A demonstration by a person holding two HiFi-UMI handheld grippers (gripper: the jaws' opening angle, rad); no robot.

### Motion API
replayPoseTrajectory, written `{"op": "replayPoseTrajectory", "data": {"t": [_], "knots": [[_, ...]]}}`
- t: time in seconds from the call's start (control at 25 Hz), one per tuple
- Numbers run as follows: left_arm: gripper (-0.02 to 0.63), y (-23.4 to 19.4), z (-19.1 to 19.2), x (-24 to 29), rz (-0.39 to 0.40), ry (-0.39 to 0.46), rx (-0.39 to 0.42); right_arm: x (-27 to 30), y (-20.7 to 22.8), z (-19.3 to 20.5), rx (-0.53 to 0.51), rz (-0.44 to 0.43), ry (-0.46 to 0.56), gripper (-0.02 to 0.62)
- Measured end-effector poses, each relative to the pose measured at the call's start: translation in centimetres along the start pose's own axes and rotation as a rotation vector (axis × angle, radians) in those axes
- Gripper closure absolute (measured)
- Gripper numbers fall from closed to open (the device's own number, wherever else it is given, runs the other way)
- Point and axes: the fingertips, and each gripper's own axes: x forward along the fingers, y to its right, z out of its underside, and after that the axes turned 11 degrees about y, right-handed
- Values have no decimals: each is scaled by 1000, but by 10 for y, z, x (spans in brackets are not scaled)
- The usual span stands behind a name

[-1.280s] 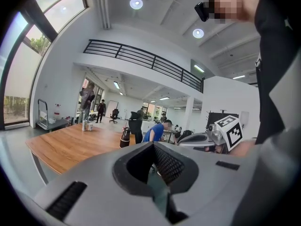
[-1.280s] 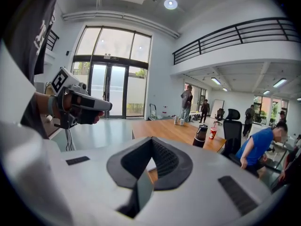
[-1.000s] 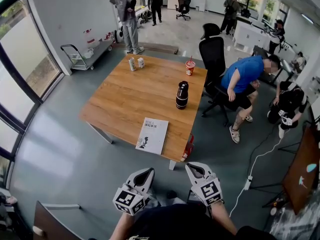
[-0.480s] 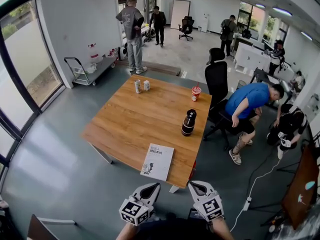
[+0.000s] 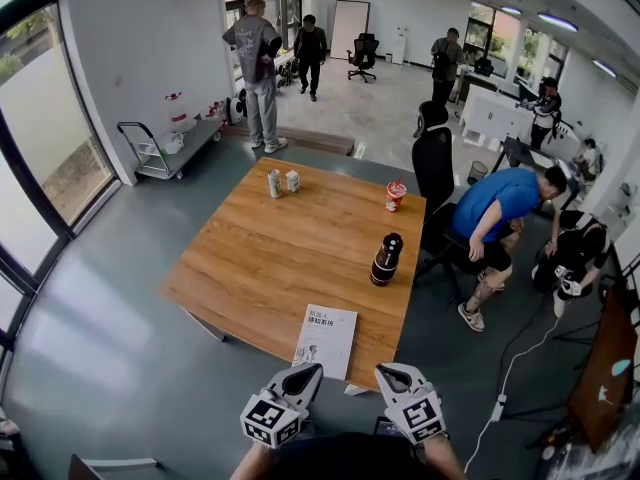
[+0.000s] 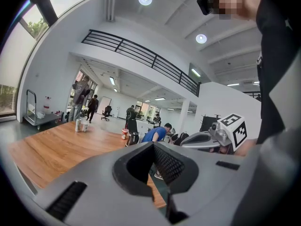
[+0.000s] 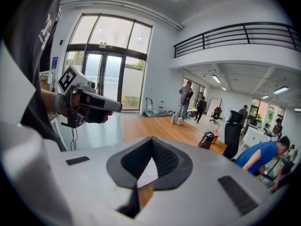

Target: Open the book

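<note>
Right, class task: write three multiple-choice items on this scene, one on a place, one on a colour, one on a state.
1. Where on the wooden table does the book lie? A far edge B near edge C centre
2. What colour is the bottle? A black B white C green
3. The book is A open B held C closed

1 B: it lies at the edge nearest the camera.
2 A: its body is black.
3 C: it lies flat, cover up.

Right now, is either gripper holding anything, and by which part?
Nothing is held. The left gripper and the right gripper are both shut and empty, short of the book, which lies closed and untouched.
</note>
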Motion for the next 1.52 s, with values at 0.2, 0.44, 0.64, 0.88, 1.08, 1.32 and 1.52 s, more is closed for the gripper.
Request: {"op": "replayPoseTrajectory", "data": {"t": [0.2, 0.44, 0.64, 0.88, 1.08, 1.32, 1.52], "knots": [[606, -32, -4, 4, 18, 0, -19, 27, -3, -1, 2, 10, -28, 607], [607, -69, -15, 3, 36, -7, -30, 57, -6, -11, 2, 32, -43, 607], [607, -94, -17, -2, 57, -25, -39, 76, -14, -10, -1, 53, -98, 607], [607, -114, -16, -6, 103, -38, -40, 93, -24, -15, -8, 87, -94, 607], [607, -124, -16, -7, 139, -54, -55, 93, -23, -20, -12, 144, -120, 607], [607, -139, -4, -14, 180, -95, -35, 94, -27, -13, 22, 209, -143, 607], [607, -141, 5, -15, 168, -104, -23, 94, -12, -5, 114, 231, -70, 607]]}}
